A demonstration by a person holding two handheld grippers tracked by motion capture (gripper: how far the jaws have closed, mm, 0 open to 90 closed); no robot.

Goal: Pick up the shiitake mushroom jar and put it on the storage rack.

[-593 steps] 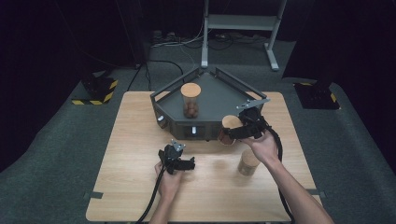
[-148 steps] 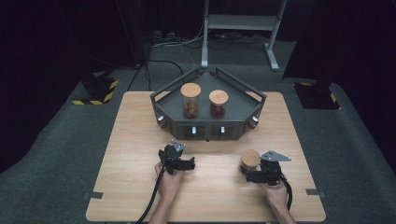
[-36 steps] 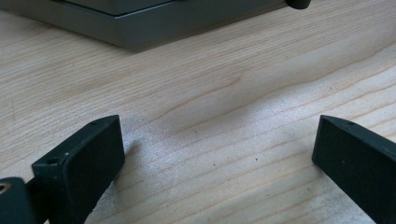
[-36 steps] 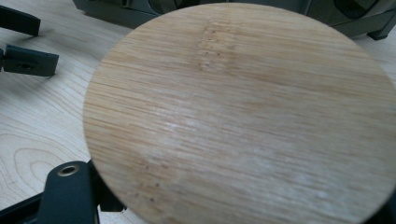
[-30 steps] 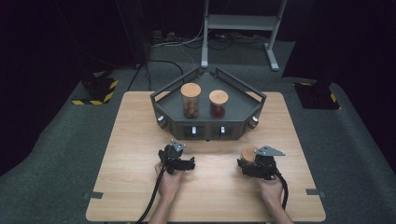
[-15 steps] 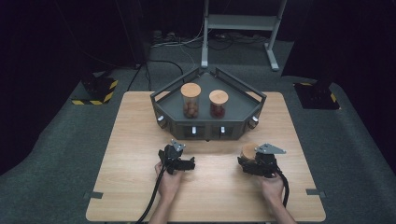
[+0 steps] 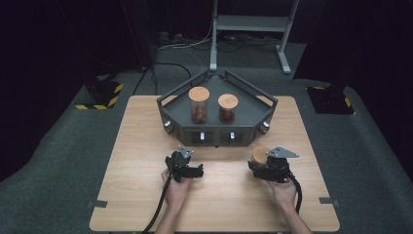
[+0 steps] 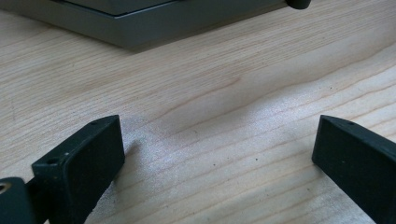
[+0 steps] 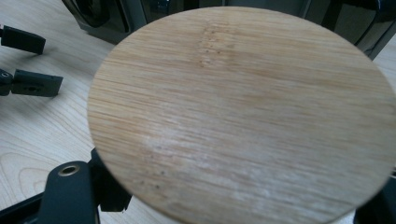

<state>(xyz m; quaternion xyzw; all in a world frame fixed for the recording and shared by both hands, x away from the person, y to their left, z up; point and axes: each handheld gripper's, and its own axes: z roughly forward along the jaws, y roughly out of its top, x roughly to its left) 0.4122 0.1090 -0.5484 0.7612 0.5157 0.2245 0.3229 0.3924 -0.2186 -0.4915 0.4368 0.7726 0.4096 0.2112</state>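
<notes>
Table (image 7: 146,195): pale wood, bare across the front half; both forearms in from the near edge.
Tray (image 7: 258,109): dark grey, wedge-shaped, at the far middle of the table; low wall around, knobs along the front face.
Jars on tray: tall jar (image 7: 198,105) at left with brown contents, short jar (image 7: 228,108) just beside it at right with reddish contents; both upright, both with wooden lids, apart from each other.
Third jar (image 7: 259,157): off the tray, on the table near the right front, upright as far as can be told; body hidden behind the gripper, wooden lid (image 9: 243,112) broad and close in the right gripper view.
Right gripper (image 7: 265,168): closed down on the third jar below the lid, jaws nearly as narrow as they get; pads themselves hidden under the lid rim, grip judged from jar seated between the jaws.
Left gripper (image 7: 195,171): resting low on the table at front left, jaws wide apart, nothing between them but bare wood (image 8: 219,135).
Step in hand (judged): third jar gripped, ready to go to the tray beside the other two.
Next move (judged): lift straight up to clear the tray wall, carry to the free floor right of the short jar, keep upright, lower before letting go.
Risk: clipping the short jar or the wall on the way in.
</notes>
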